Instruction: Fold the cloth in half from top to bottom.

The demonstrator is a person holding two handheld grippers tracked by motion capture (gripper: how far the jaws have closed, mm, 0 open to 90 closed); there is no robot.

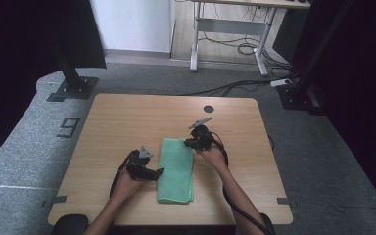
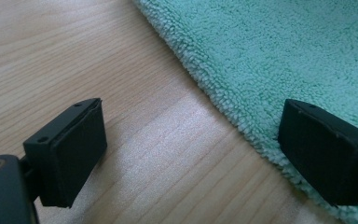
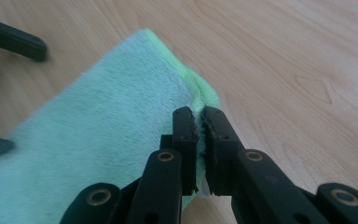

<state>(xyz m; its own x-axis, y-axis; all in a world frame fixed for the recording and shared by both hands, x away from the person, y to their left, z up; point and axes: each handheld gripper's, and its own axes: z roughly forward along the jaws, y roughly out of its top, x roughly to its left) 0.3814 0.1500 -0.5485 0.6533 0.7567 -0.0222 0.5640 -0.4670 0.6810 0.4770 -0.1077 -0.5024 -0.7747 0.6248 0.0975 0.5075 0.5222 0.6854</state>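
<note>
Right claw (image 3: 199, 122) pinches green towel (image 3: 98, 135); left claw (image 1: 157, 172) beside it.

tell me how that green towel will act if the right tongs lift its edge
The green towel looks like soft, folded terry, so it would probably droop limply and perhaps unfold. The right tongs pinch only its edge, so the rest likely drags. Its fuzzy pile should resist slipping.

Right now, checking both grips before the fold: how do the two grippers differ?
The right gripper is shut on the green towel, pinching its edge; the left gripper is open, holding nothing. The right is at the towel's far right corner, the left beside its left edge. Both are low at the table.
</note>
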